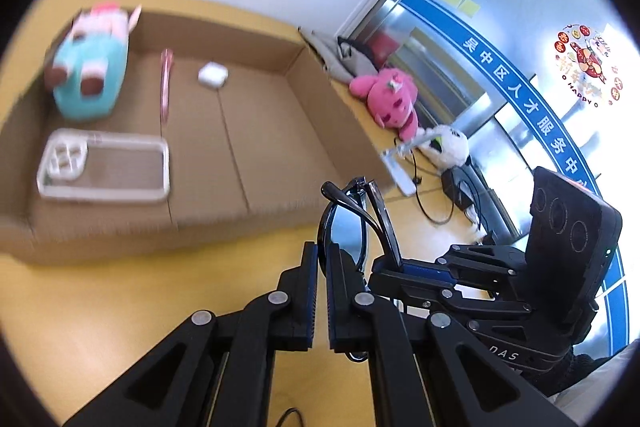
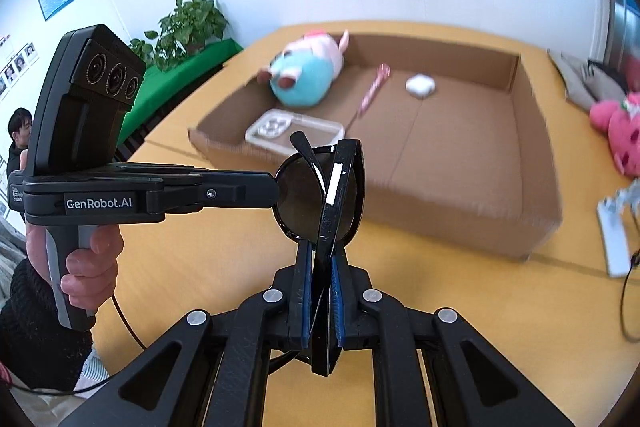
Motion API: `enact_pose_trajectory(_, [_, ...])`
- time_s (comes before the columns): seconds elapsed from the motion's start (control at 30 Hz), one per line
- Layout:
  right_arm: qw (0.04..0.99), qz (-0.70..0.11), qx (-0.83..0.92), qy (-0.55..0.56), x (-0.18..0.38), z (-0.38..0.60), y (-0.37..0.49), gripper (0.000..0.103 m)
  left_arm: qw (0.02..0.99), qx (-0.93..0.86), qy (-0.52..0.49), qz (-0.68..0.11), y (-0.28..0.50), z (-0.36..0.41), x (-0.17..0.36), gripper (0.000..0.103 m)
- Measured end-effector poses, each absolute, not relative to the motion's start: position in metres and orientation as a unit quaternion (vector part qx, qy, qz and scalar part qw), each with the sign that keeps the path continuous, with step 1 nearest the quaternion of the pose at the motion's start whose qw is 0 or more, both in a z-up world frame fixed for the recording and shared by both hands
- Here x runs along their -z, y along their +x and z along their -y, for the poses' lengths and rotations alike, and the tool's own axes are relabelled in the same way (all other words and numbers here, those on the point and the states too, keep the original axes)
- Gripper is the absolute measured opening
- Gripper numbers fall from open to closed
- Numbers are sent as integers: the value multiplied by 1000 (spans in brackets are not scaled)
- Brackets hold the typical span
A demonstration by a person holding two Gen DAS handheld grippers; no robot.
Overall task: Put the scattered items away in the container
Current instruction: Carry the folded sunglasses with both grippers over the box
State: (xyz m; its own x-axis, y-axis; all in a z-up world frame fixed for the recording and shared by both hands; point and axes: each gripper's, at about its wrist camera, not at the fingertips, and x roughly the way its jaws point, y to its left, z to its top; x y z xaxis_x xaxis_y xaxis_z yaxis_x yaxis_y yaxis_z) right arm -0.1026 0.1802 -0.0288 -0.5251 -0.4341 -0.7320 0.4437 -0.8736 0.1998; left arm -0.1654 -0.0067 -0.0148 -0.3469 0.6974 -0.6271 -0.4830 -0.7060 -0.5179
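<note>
Two hand-held grippers, left (image 1: 322,267), right (image 2: 320,267), both clamping sunglasses (image 2: 320,195)

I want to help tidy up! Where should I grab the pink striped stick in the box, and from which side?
Grab the pink stick around its middle, coming straight down from above. It is thin and lies flat on the floor of the box, with bare cardboard either side of it. Pinch across its narrow width.

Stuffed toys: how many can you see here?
3. A teal-and-pink plush lies in the cardboard box's far corner; a pink plush and a white one lie on the table beside it. Others may be hidden.
</note>
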Motion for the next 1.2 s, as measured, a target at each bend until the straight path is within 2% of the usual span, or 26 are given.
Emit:
enact_pose_trajectory(0.33, [248,6,889,384,-27,-177,-181,9,350,-839,-405,102,-236,3,-38,3])
enact_pose_trajectory(0.53, [240,11,890,387,-41,-178,-228,9,353,-842,-399,80,-284,-6,-43,3])
enact_pose_trajectory(0.67, [240,0,885,399,-30,-186,-257,9,391,-811,-411,144,-335,-20,-15,2])
enact_pose_trajectory(0.93, [229,12,860,456,11,-198,-312,9,384,-789,-471,91,-373,-68,23,0])
enact_pose_trajectory(1.2, [247,63,832,493,41,-203,-327,9,332,-782,-521,88,-376,-59,52,0])
